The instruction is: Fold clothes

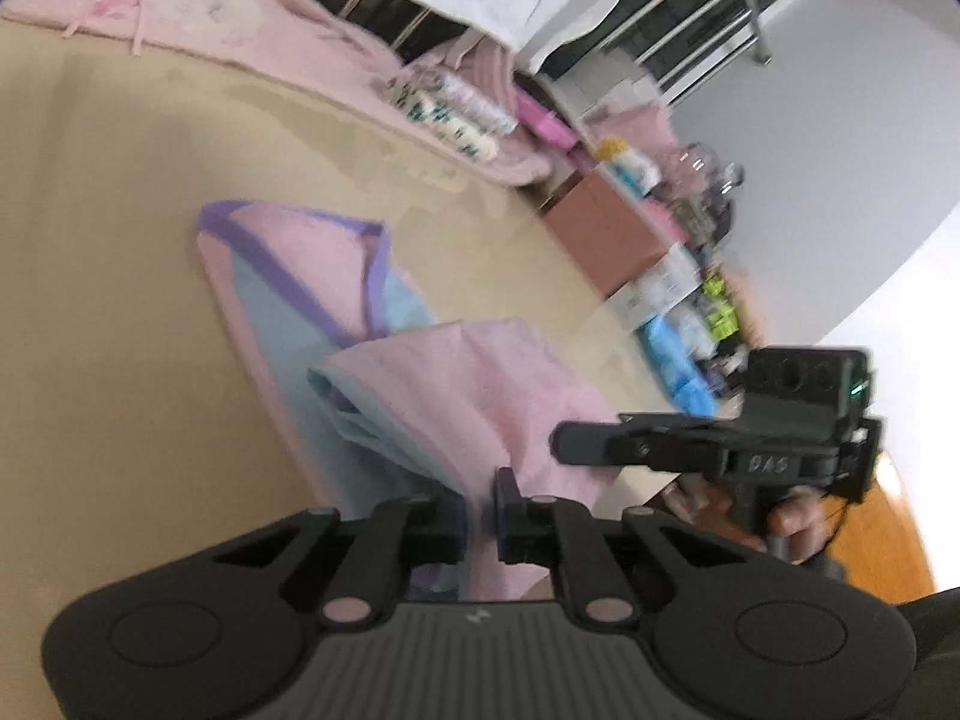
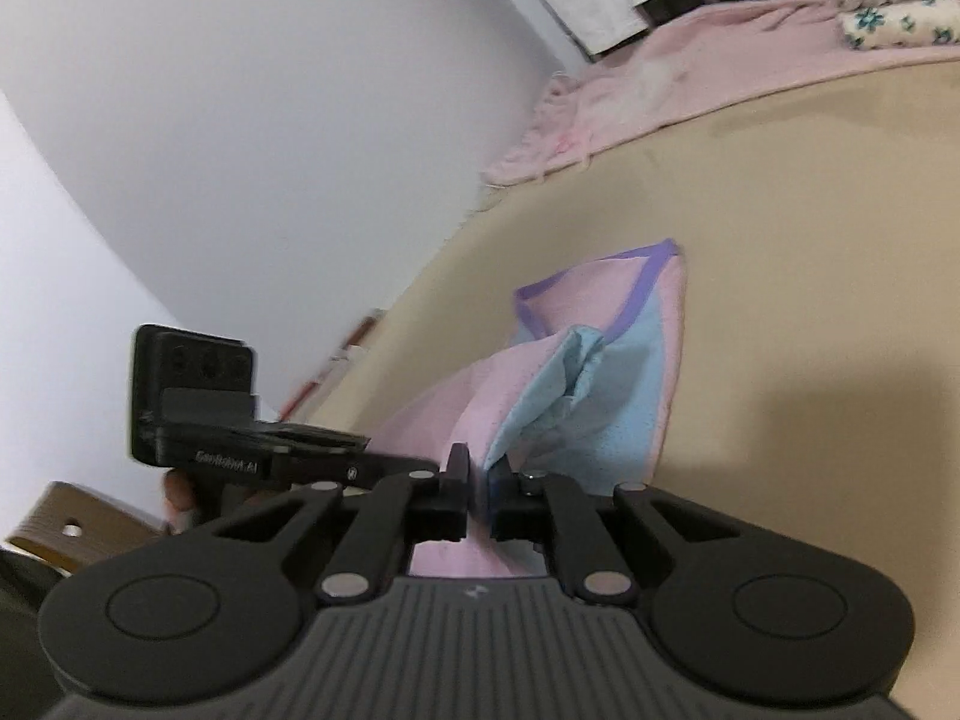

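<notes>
Pinching soft pink-and-blue garment (image 2: 600, 360), both grippers.

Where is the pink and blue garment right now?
The pink and blue garment lies on the beige surface, its near end lifted between both grippers: pinched in the left gripper and the right gripper, with the pink blanket beyond it.

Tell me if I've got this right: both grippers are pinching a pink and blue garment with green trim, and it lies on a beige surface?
Nearly. The trim is purple, not green; the left wrist view shows it clearly along the garment edges. The rest holds: the left gripper and the right gripper each pinch its cloth, and it lies on the beige surface.
</notes>
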Action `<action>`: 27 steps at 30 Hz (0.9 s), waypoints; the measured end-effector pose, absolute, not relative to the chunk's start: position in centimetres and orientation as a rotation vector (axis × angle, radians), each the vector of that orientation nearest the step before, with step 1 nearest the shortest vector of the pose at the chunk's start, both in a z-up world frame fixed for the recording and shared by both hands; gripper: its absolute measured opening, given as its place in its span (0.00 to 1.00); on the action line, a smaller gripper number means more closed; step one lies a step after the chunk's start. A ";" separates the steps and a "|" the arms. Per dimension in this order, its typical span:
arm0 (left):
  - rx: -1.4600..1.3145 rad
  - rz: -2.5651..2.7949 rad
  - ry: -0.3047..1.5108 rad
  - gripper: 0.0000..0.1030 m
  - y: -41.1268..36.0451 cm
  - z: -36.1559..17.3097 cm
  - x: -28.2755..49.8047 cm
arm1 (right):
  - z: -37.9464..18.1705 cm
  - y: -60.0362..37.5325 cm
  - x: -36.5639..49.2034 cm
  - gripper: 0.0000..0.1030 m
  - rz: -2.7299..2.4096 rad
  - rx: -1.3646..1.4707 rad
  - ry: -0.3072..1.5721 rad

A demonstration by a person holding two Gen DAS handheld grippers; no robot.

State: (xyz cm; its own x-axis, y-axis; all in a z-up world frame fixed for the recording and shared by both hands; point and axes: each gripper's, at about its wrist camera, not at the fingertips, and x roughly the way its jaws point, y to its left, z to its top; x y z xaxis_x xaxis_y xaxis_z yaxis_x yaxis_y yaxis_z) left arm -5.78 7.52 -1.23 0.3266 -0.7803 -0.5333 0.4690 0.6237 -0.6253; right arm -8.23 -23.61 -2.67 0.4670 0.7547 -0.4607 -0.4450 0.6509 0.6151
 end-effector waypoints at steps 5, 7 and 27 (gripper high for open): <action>-0.321 -0.743 0.820 0.30 8.9 0.0 -7.5 | -2.7 -23.6 -9.0 0.28 0.651 0.323 0.824; -0.298 -0.702 0.783 0.29 9.6 0.7 -8.1 | -1.0 -23.8 -10.1 0.36 0.647 0.255 0.749; -0.423 -0.448 0.774 0.03 7.8 -0.3 -8.8 | -4.0 -20.8 -8.0 0.24 0.614 0.147 0.645</action>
